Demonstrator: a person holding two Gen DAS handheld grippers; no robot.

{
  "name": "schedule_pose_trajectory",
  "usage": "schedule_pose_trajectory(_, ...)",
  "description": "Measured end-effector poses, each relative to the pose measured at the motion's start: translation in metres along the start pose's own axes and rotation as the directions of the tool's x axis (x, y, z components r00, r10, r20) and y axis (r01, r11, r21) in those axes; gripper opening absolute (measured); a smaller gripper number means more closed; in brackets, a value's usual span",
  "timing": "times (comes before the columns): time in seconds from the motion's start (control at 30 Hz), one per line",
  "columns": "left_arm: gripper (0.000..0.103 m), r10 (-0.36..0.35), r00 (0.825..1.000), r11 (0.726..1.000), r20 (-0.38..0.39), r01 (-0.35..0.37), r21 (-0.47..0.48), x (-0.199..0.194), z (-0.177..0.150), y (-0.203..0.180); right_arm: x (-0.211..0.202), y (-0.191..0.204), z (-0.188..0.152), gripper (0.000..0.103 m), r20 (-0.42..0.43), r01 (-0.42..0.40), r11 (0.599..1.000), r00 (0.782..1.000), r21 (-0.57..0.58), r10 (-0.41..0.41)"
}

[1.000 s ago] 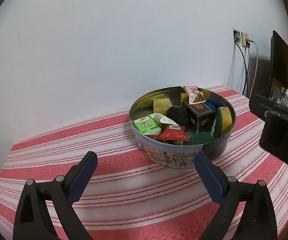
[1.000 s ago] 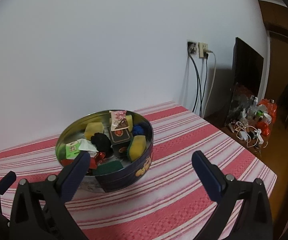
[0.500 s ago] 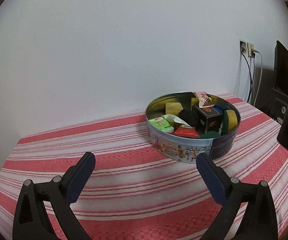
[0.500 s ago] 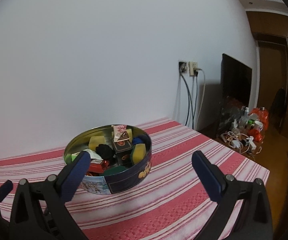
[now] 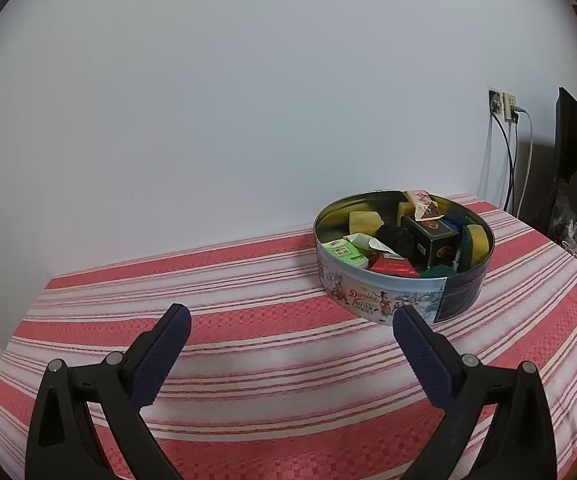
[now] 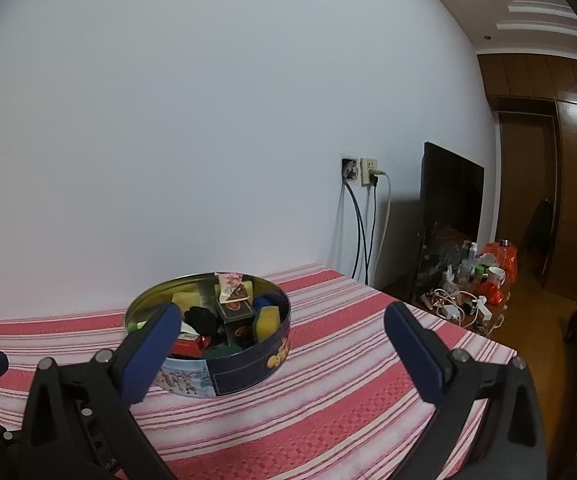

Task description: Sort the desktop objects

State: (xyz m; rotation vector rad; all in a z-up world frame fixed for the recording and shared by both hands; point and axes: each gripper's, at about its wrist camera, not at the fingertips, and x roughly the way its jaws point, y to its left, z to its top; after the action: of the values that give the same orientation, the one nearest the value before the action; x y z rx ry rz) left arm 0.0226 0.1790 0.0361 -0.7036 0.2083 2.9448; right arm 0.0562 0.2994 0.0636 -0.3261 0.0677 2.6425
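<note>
Left wrist view: the left claw (image 5: pixel 290 318) hung released over the striped surface (image 5: pixel 248 344), nothing between its blue pads (image 5: pixel 160 356). Beyond it, toward the right, stood a round cookie tin (image 5: pixel 402 256) holding sponges, packets and a black box (image 5: pixel 432 236), near the white wall (image 5: pixel 248 100). Right wrist view: the right claw (image 6: pixel 278 316) was likewise released and empty, the tin (image 6: pixel 208 332) just past its left pad. Farther right were wall sockets (image 6: pixel 362 170) and a dark screen (image 6: pixel 450 196).
</note>
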Motion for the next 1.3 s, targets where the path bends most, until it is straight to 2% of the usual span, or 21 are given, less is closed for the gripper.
schedule_pose_trajectory(0.6,0.102,-0.021,1.000,0.998,0.018,0.022,-0.054,-0.011,0.006,0.031,-0.013,0.007,0.003,0.103,0.016,-0.006,1.000,1.000,0.010,0.005)
schedule_pose_trajectory(0.8,0.102,-0.033,0.998,0.998,0.056,0.036,-0.049,-0.023,0.015,0.025,-0.018,-0.002,0.004,0.103,0.035,0.018,1.000,0.999,0.020,-0.019)
schedule_pose_trajectory(1.3,0.102,-0.036,0.998,0.999,0.051,0.038,-0.033,-0.028,0.019,0.007,-0.018,-0.026,0.000,0.103,0.020,0.025,0.998,0.999,0.051,-0.026)
